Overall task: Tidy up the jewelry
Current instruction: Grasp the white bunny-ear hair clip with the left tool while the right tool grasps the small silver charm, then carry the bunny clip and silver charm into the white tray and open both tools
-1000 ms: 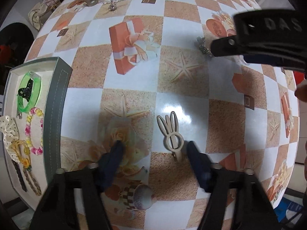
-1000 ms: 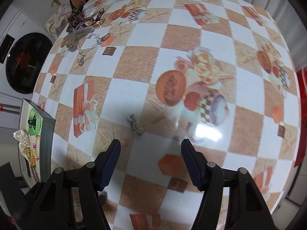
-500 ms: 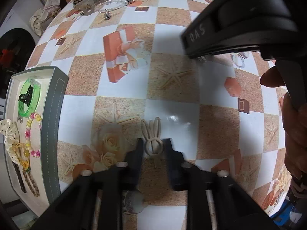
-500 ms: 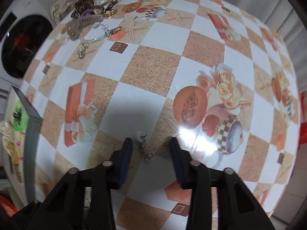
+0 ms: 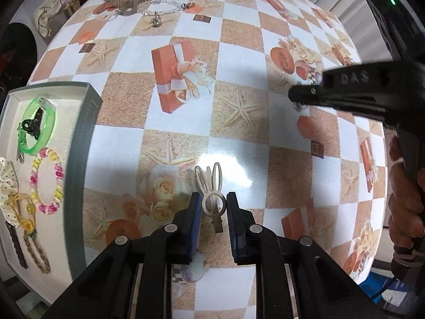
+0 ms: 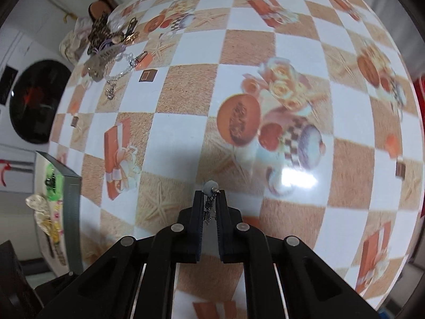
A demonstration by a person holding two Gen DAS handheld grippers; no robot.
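Your left gripper (image 5: 212, 207): black plastic linkage arms, round silver pivot screws, blue ribbed pads (image 5: 195, 226) on the finger insides. Your right gripper (image 6: 210, 207): same black frame and silver screws, pads (image 6: 198, 220) look black and ribbed. Seen from the left wrist, the right unit's finger has raised "DAS" lettering, a small silver screw near the tip, a green LED on the black housing above. Your hand (image 5: 405, 207) wraps a black grip; dark cable trails below.

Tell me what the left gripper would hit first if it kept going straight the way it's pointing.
Probably the checkered tablecloth: the left gripper, clamping the bunny hair clip, points steeply down at it.
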